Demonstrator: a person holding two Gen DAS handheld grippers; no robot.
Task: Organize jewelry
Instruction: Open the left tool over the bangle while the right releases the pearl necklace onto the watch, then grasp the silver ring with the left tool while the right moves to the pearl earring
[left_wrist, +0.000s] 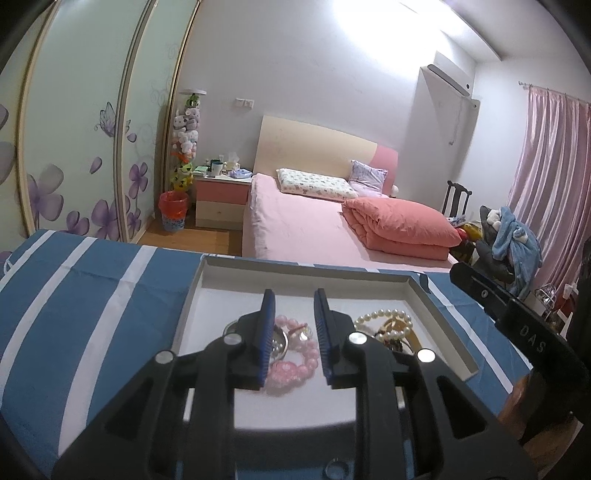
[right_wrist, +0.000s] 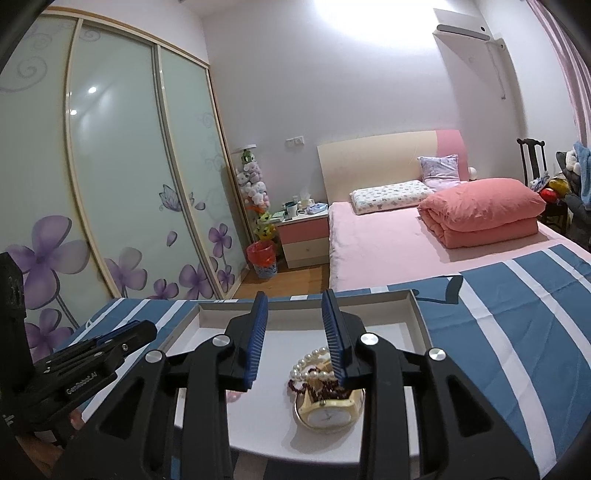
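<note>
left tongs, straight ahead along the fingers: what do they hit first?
Probably the pink bead bracelet lying in the white tray. It sits between the open left tongs, just ahead and below. Depth is unclear; a flatter path could reach the tray's far wall.

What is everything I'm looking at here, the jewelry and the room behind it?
Shallow white cardboard tray: one, on the blue-and-white striped cloth.
Pink bead bracelet: one, in the tray's left part.
White pearl bracelet: one, in the tray's right part.
Gold wristwatch with white dial: one, beside the pearls.
Dark red bead strand: one, over the watch.
Pink bed: one, behind.
Folded coral quilt: one, on the bed.
Left gripper: black, blue pads, open over the pink bracelet.
Right gripper: same, open over the pearls.
</note>
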